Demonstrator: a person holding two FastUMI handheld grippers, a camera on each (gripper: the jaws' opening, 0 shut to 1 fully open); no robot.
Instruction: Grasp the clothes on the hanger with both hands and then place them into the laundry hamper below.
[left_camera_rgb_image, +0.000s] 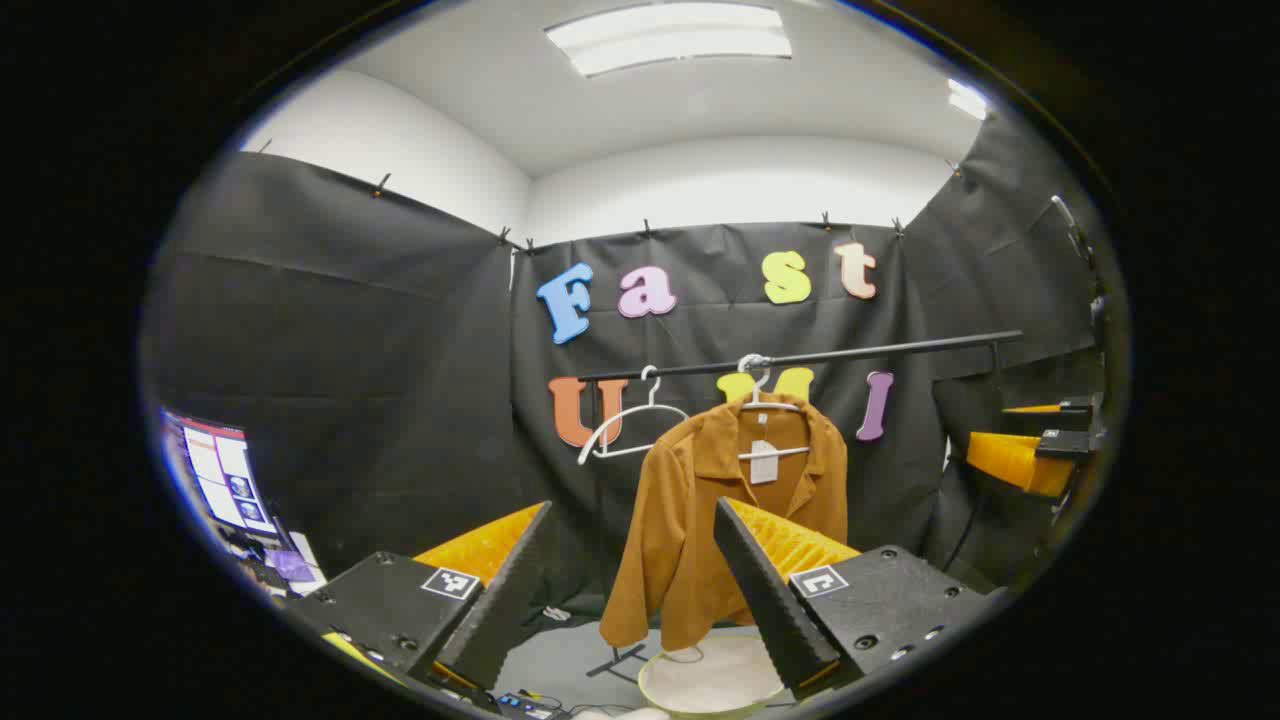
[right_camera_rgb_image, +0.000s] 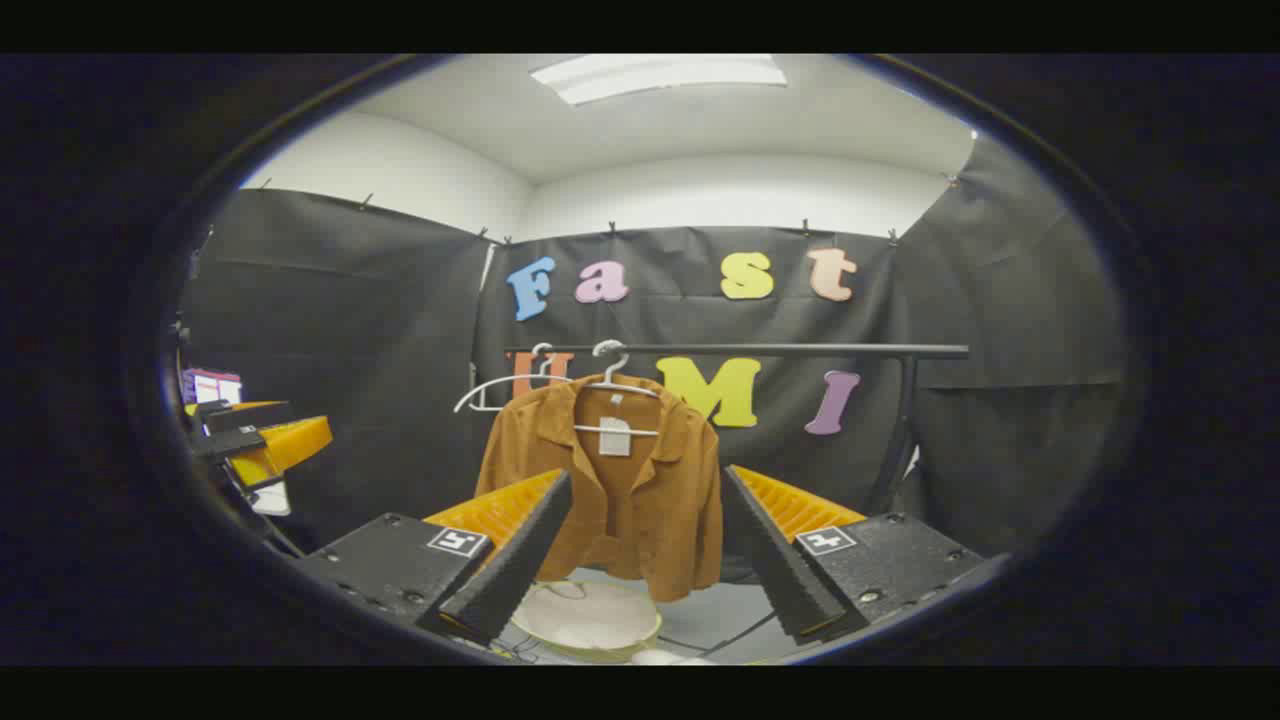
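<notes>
Step in hand, as we judge it: the approach. Neither pair of tongs has reached the garment, so nothing is grasped yet.

Left to right across the left gripper view: a lit monitor (left_camera_rgb_image: 222, 478) sits at the far left edge. Next, the left tongs (left_camera_rgb_image: 632, 560) stand wide open and hold nothing. Behind them a bare white plastic hanger (left_camera_rgb_image: 628, 425) hangs on the black horizontal rail (left_camera_rgb_image: 880, 350). Just beside it, the rust-brown collared corduroy shirt (left_camera_rgb_image: 690, 530) hangs on its own white hanger, front open, a white tag at the neck. Directly below the shirt's hem sits the round pale-rimmed laundry hamper (left_camera_rgb_image: 705, 680), on the grey floor. At the far right edge we see the other tool.

In the right gripper view the right tongs (right_camera_rgb_image: 645, 555) are likewise wide open and empty, with the shirt (right_camera_rgb_image: 640, 490) framed between the fingers but well apart from them. The hamper (right_camera_rgb_image: 590, 620) lies low, slightly left of centre.

To do this well, we think each pair of tongs should close on one shoulder, near the collar, taking cloth only and not the hanger wire. We then lift enough to clear the hanger's arms before lowering straight down. Risk: a one-sided grip may drag the hanger along the rail.

Pose: both tools are held roughly level and aimed at the shirt, left tool to the left.
</notes>
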